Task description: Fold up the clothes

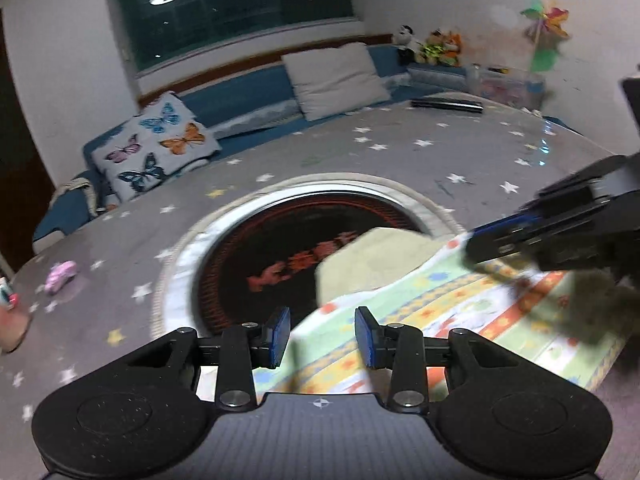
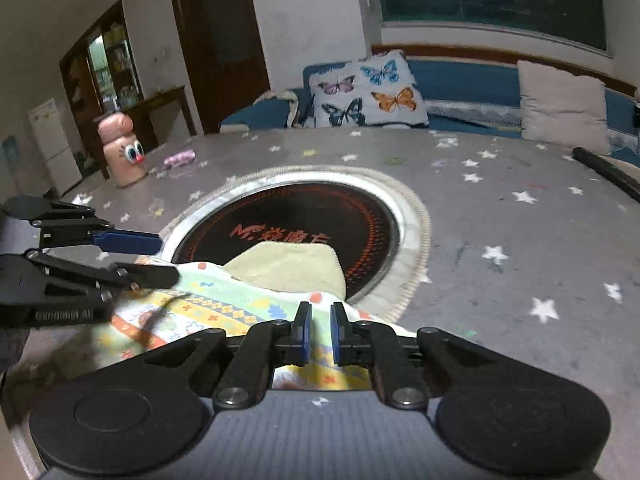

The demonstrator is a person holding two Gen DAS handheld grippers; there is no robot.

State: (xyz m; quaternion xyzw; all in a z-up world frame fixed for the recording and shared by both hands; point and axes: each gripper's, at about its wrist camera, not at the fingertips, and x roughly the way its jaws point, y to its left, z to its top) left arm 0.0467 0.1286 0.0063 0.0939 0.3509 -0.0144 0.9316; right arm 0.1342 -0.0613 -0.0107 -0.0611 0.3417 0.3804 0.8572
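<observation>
Your left gripper (image 1: 322, 336) stands open over the pastel patterned cloth (image 1: 432, 320), pads clear of it. Your right gripper (image 2: 320, 332) is nearly closed, pinching that cloth's edge. It lies on the star-printed grey table (image 2: 500, 220), overlapping the round black hob (image 2: 288, 232)

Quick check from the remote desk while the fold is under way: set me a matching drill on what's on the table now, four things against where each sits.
Things:
1. patterned cloth
2. pink bottle with eyes
3. black round hotplate
4. butterfly cushion

Places:
A. on the blue sofa behind the table
B. sunk in the table's middle
C. standing at the table's far left edge, seen from the right wrist
D. at the near edge, one corner lying over the hotplate

Pairs: 1-D, 2-C, 3-B, 4-A
</observation>
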